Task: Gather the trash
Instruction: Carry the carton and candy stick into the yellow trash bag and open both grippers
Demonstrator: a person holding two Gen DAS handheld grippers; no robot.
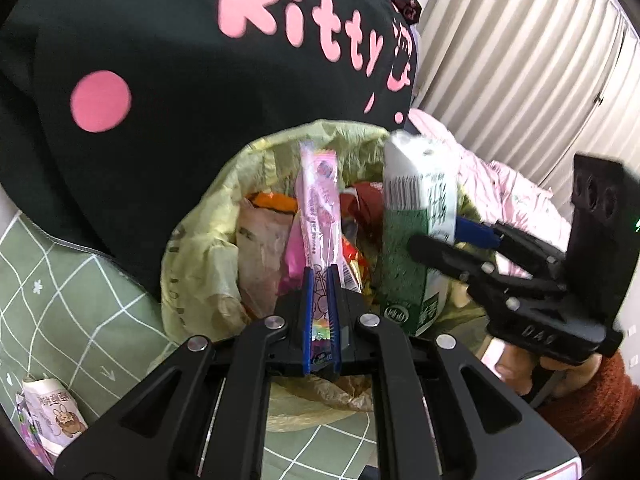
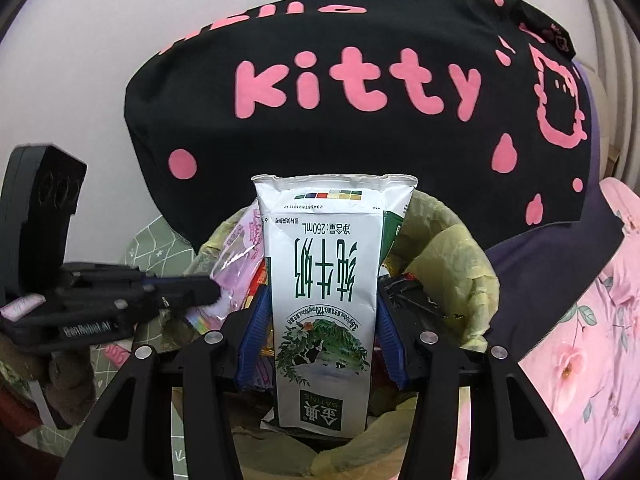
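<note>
Left gripper [image 1: 320, 276]: blue-padded jaws nearly closed, clamped on the lower end of a long, flat pink plastic snack wrapper [image 1: 320, 196]. The wrapper stands up past the fingertips and tilts slightly away, its upper end over the mouth of the bin ahead.

Right gripper [image 2: 320, 312]: jaws set wide, blue pads pressed against both sides of a white-and-green cardboard milk carton [image 2: 322, 280]. The carton sits lengthwise between the fingers, printing upside down, with its crimped end pointing away from the gripper toward the bin. In the left wrist view the same carton [image 1: 416, 216] is just to the right of the pink wrapper, near it but not clearly touching.

Directly ahead of and below both grippers: a round trash bin lined with a pale yellow-green plastic bag [image 1: 208, 216], already holding crumpled orange, red and pink wrappers. Both held items hang over its opening.

Beyond the bin: a black fabric cover with pink "kitty" lettering and pink dots [image 1: 160, 60].

Below the left gripper, to its left: a green mat with a white grid pattern [image 1: 60, 280], and on it a crumpled white wrapper with a cartoon bunny print [image 1: 52, 420], lying well apart from the bin.

Right of the right gripper: pink floral bedding [image 2: 580, 340].
</note>
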